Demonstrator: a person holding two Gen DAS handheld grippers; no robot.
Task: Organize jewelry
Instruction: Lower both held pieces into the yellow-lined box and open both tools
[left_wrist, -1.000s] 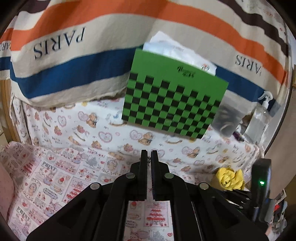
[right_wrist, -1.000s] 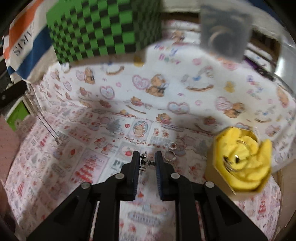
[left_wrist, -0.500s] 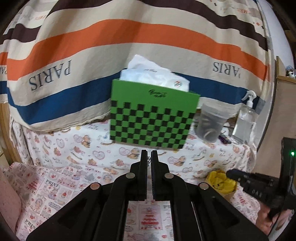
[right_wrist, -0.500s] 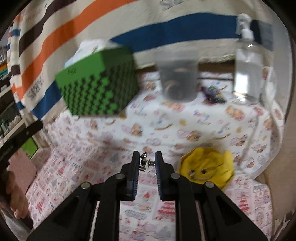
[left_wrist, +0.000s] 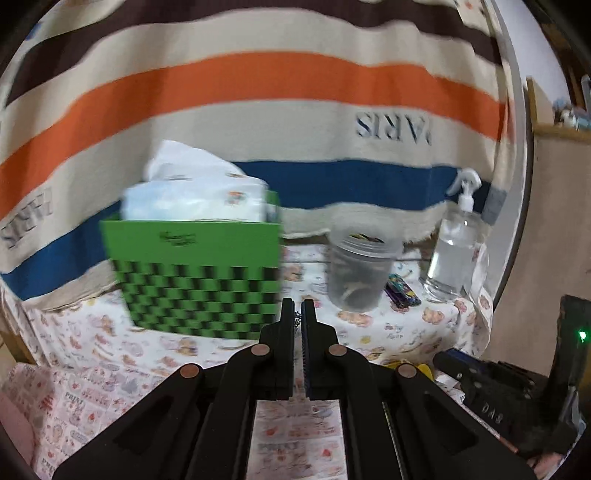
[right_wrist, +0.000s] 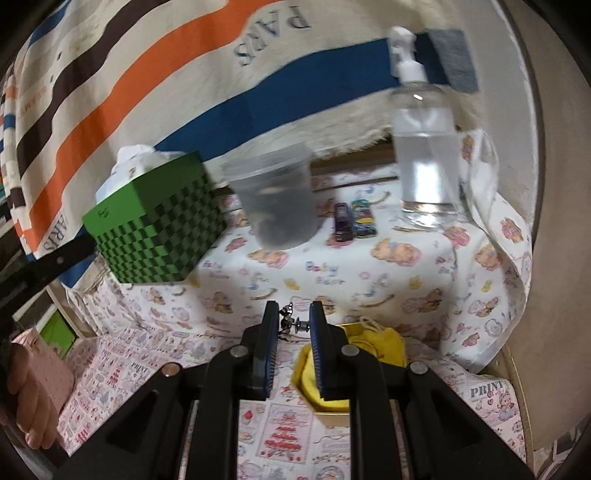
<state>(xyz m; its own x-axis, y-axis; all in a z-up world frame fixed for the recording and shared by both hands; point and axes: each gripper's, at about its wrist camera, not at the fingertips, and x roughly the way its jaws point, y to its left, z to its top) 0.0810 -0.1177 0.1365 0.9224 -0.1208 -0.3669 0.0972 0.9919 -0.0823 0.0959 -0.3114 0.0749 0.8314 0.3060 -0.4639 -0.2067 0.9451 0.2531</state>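
A striped cloth (left_wrist: 258, 85) in brown, cream, orange and blue, printed PARIS, hangs across the back. Below it a raised ledge (right_wrist: 332, 266) and the lower surface (left_wrist: 74, 398) in front are both covered with pale cartoon-print fabric. A plain beige wall (left_wrist: 543, 229) stands at the right. The light is dim and indoor

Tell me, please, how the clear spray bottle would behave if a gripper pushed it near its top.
The spray bottle looks tall and narrow, so a push near the white pump would probably tip it rather than slide it. It seems nearly full of clear liquid, so likely heavy for its size. It stands on the printed cloth, which may bunch and resist sliding.
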